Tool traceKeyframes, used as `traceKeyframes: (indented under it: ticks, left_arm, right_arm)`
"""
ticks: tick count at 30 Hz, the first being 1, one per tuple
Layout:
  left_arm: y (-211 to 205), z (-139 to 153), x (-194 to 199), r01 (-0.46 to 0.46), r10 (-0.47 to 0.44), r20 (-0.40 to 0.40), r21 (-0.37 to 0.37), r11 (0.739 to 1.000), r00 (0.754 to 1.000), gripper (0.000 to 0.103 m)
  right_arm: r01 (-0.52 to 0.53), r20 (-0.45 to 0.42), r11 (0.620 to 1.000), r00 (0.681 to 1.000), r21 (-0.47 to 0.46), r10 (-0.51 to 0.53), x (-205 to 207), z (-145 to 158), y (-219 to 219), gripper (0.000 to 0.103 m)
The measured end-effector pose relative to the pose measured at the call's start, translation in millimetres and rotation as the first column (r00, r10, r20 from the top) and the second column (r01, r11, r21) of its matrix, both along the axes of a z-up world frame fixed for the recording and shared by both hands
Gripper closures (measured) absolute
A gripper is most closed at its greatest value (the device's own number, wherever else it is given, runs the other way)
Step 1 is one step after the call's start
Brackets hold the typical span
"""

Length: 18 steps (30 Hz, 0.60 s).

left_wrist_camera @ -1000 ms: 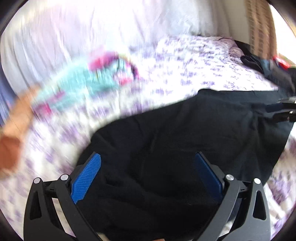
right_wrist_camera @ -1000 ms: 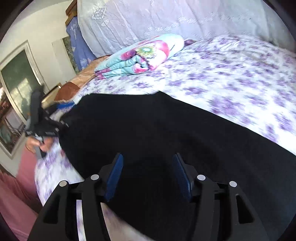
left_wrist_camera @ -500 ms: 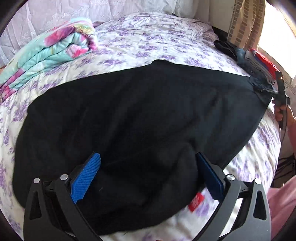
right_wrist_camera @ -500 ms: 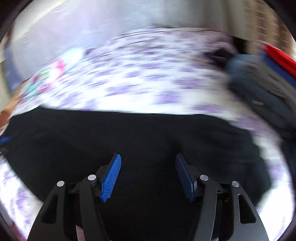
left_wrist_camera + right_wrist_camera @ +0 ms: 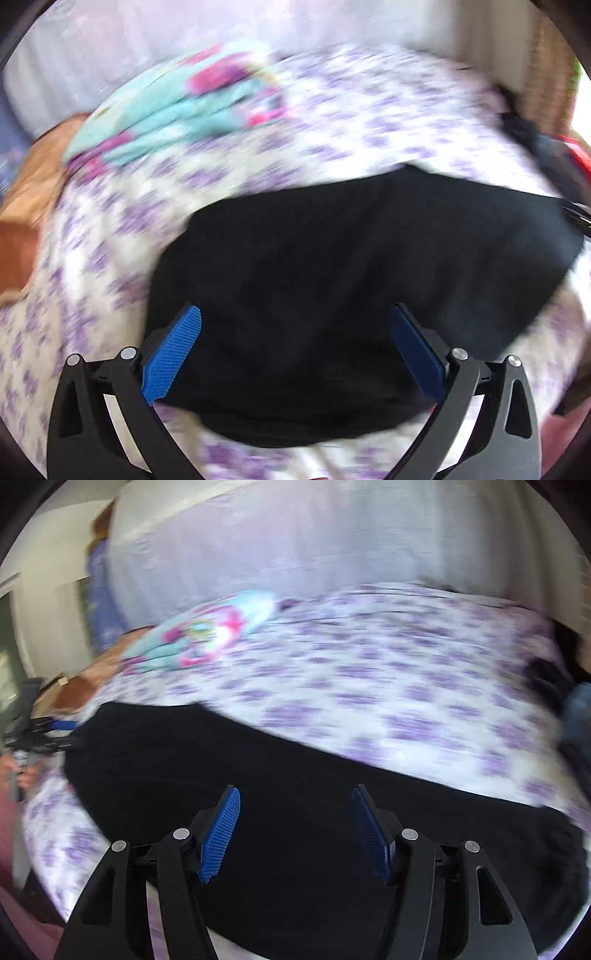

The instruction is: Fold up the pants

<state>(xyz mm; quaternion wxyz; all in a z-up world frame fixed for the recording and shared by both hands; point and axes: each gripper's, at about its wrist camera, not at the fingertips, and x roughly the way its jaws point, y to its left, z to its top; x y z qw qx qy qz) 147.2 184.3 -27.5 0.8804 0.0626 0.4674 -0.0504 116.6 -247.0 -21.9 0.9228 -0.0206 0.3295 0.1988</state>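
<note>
Black pants (image 5: 351,258) lie spread across a bed with a purple-flowered sheet (image 5: 369,122). My left gripper (image 5: 294,310) hovers over their near left end, blue pads wide apart and nothing pinched between them. At the far right edge of the left wrist view, a sliver of the right gripper (image 5: 576,214) shows by the pants' other end. In the right wrist view the pants (image 5: 221,760) run from left to right under my right gripper (image 5: 294,790), which is open with only cloth below it. The left gripper (image 5: 40,734) shows small at the left, held by a hand. Both views are blurred.
A folded blanket in turquoise and pink (image 5: 192,110) (image 5: 207,631) lies at the back left of the bed. Dark and red clothes are piled at the right edge (image 5: 554,155) (image 5: 576,709). A brown wooden piece (image 5: 22,206) stands beside the bed on the left.
Both cameras have swung across the bed and back toward the left, blurring the views. The right gripper's pads stand slightly wider apart. The pants have stayed spread on the sheet.
</note>
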Motion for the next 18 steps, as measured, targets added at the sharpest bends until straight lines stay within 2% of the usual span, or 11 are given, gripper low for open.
traceKeyframes:
  ticks: [3, 4, 6, 7, 9, 12, 16, 18]
  left_arm:
    - [32, -14, 15, -0.139, 0.142, -0.057, 0.056, 0.989, 0.988, 0.004]
    - [48, -15, 19, -0.179, 0.182, -0.077, 0.034, 0.983, 0.98, 0.004]
    - [75, -6, 23, -0.221, 0.214, -0.083, -0.082, 0.972, 0.973, 0.004]
    - [90, 3, 24, -0.241, 0.231, -0.079, -0.161, 0.957, 0.97, 0.004]
    - [101, 11, 24, -0.252, 0.244, -0.066, -0.201, 0.947, 0.968, 0.004]
    - [114, 18, 26, -0.252, 0.251, -0.036, -0.224, 0.941, 0.967, 0.004]
    - [127, 13, 32, -0.227, 0.232, -0.02, -0.29, 0.93, 0.973, 0.004]
    - [139, 7, 38, -0.21, 0.222, -0.004, -0.337, 0.918, 0.975, 0.004]
  right_arm:
    - [-0.153, 0.03, 0.988, 0.988, -0.017, 0.154, -5, 4, 64, 0.039]
    - [-0.189, 0.041, 0.981, 0.981, -0.037, 0.19, -11, 9, 83, 0.039]
    - [-0.297, 0.072, 0.95, 0.95, -0.099, 0.305, -27, 13, 133, 0.039]
    - [-0.347, 0.082, 0.93, 0.93, -0.121, 0.358, -36, 15, 154, 0.039]
    - [-0.45, 0.107, 0.875, 0.875, -0.179, 0.472, -53, 18, 199, 0.039]
    - [-0.542, 0.148, 0.79, 0.79, -0.285, 0.595, -77, 17, 260, 0.039]
    - [-0.558, 0.171, 0.688, 0.706, -0.464, 0.688, -97, 7, 331, 0.039]
    - [-0.569, 0.131, 0.619, 0.67, -0.541, 0.731, -99, -3, 367, 0.039]
